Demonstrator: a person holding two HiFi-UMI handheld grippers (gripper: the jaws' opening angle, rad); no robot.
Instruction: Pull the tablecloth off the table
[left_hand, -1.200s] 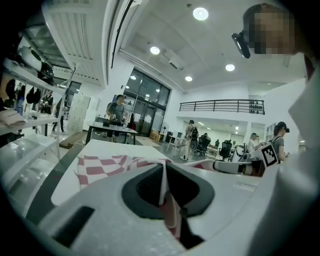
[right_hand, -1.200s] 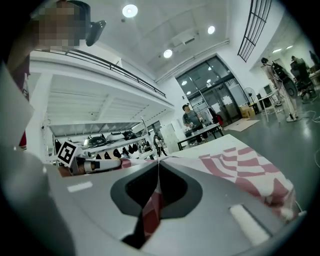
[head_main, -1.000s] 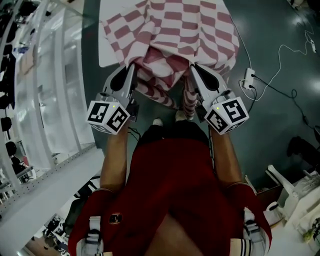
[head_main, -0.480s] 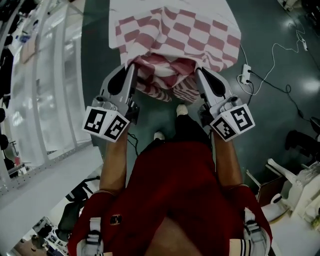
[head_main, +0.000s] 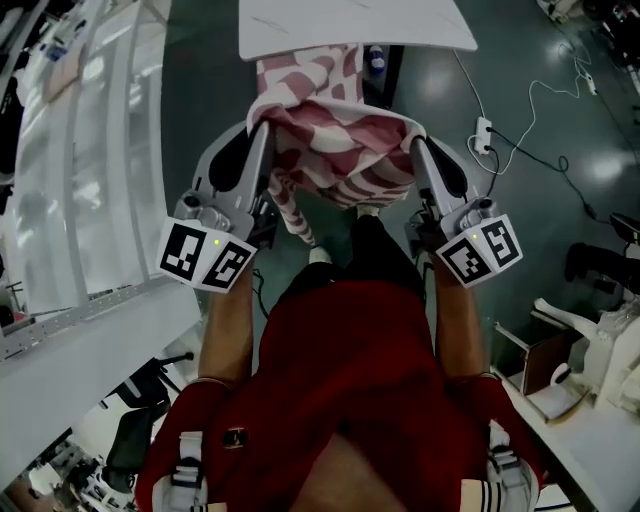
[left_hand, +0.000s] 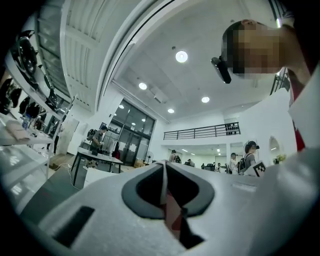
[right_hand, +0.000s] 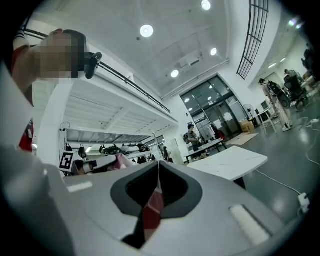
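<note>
Your head view cuts the bench (head_main: 420, 25) off at the top edge, so its far side is out of sight, and the bunched tablecloth (head_main: 335, 150) covers part of its near edge. The cloth also buries the tips of your left gripper (head_main: 262, 130) and right gripper (head_main: 414, 142). In each gripper view only 1 thin strip of cloth shows between the closed jaws; the gripper's own body hides the rest. The people far behind are too small to make out.

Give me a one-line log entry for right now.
left gripper: shut on tablecloth | right gripper: shut on tablecloth | tablecloth: bunched, hanging between both grippers | table: top uncovered in head view
</note>
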